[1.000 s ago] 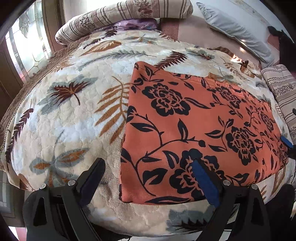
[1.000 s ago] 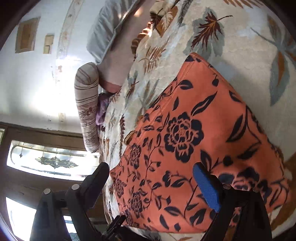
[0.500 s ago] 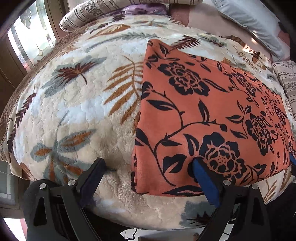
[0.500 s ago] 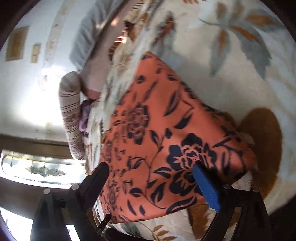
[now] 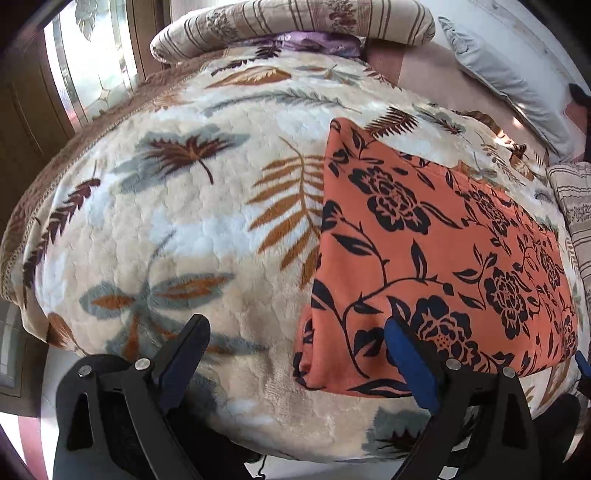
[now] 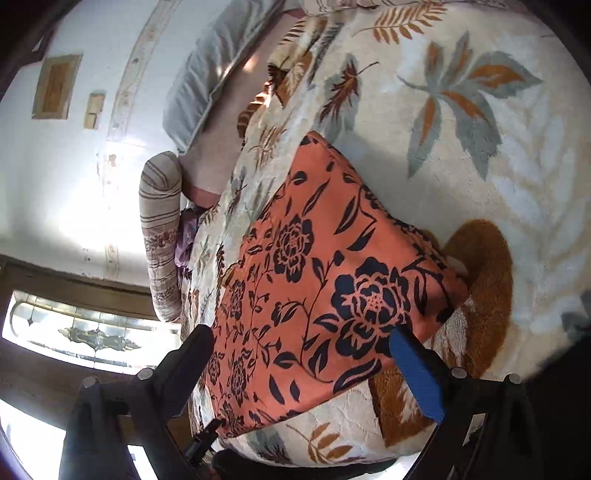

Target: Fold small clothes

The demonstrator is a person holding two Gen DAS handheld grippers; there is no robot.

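An orange garment with a dark floral print (image 5: pixel 424 266) lies folded flat on the leaf-patterned blanket (image 5: pixel 177 229). My left gripper (image 5: pixel 295 343) is open and empty, just short of the garment's near left corner. In the right wrist view the same garment (image 6: pixel 325 291) lies ahead. My right gripper (image 6: pixel 303 347) is open and empty over its near edge, close to the right corner. The tip of the left gripper (image 6: pixel 207 435) shows at the bottom of that view.
A striped bolster (image 5: pixel 295 22) and a purple cloth (image 5: pixel 317 40) lie at the head of the bed. A grey pillow (image 5: pixel 509 92) and a striped cushion (image 5: pixel 576 206) are at the far right. A window (image 5: pixel 92 74) stands to the left. The bed edge drops off just below the grippers.
Both grippers have stayed open and empty. The left wrist view has shifted left, so the garment sits further right. The right gripper has swung over the garment's right corner.
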